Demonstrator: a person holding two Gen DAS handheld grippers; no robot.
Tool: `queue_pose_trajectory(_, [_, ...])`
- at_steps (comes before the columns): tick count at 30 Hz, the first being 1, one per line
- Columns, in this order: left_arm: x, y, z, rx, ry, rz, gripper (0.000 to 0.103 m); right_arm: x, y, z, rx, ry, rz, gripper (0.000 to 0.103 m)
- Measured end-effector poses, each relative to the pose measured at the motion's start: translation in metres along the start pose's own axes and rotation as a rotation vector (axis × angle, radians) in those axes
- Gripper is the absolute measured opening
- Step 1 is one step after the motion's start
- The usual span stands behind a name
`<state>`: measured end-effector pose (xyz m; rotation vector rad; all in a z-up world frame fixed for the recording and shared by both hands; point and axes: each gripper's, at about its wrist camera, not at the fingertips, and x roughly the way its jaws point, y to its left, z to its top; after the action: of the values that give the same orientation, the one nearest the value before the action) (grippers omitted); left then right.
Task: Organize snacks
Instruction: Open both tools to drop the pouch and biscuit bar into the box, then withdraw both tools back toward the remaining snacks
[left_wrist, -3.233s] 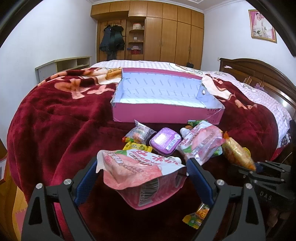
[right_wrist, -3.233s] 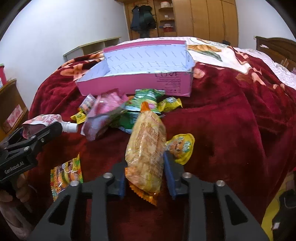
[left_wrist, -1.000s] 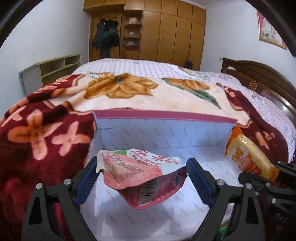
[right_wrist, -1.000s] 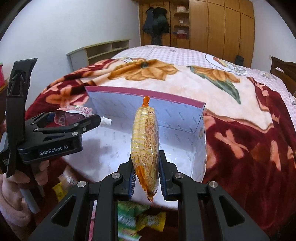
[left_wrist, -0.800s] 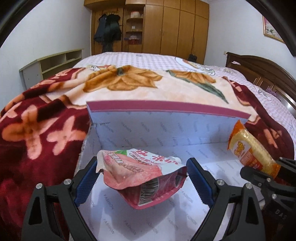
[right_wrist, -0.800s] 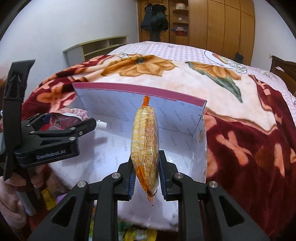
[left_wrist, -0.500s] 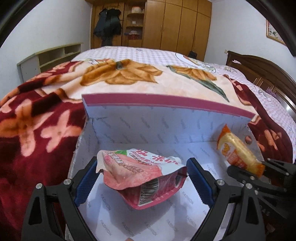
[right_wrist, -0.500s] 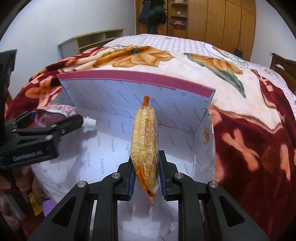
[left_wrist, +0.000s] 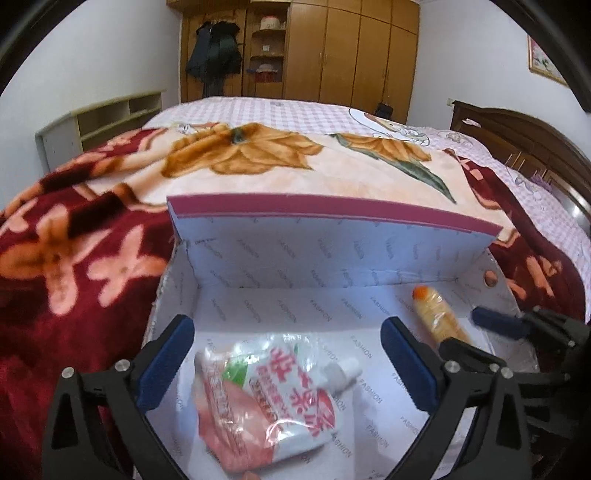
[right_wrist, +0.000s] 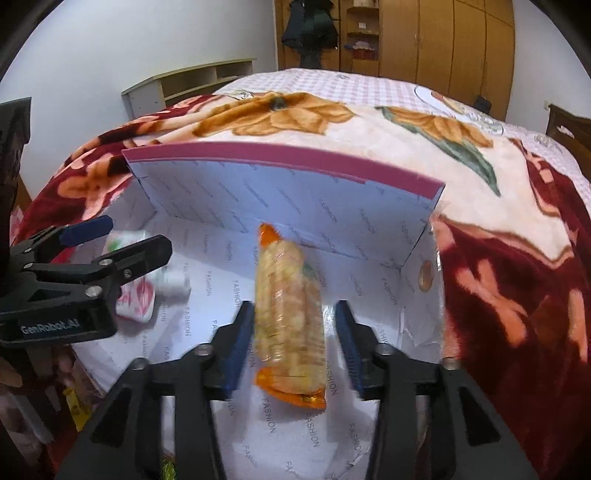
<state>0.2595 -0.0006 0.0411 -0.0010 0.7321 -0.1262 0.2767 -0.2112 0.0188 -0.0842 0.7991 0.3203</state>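
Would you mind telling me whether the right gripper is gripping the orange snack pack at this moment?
No, the right gripper is open, and the orange snack pack lies loose on the floor of the pink box between its spread fingers.

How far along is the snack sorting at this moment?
Two snacks look delivered: the pink pouch and the orange packet lie on the floor of the pink box. Left claw and right claw are open, holding nothing. Yellow wrappers remain outside.

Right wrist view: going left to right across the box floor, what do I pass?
left gripper → pink spouted pouch → orange snack pack → right wall of the box
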Motion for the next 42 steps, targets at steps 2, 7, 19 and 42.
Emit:
queue_pose_trajectory(2, [-0.003, -0.001, 0.000, 0.006, -0.001, -0.001, 0.103, -0.006, 0.000, 0.001, -0.003, -0.014, -0.001, 0.061])
queue_pose_trajectory(7, [-0.017, -0.002, 0.001, 0.005, -0.008, -0.025, 0.103, -0.020, -0.007, 0.000, 0.026, -0.032, 0.008, 0.061])
queue_pose_trajectory(19, [-0.082, 0.001, -0.011, 0.032, -0.074, -0.024, 0.103, -0.065, -0.001, -0.010, 0.053, -0.076, 0.040, 0.061])
queue_pose_trajectory(42, [-0.169, 0.046, -0.089, 0.035, -0.047, -0.005, 0.103, -0.160, 0.050, -0.079, 0.030, -0.130, 0.105, 0.061])
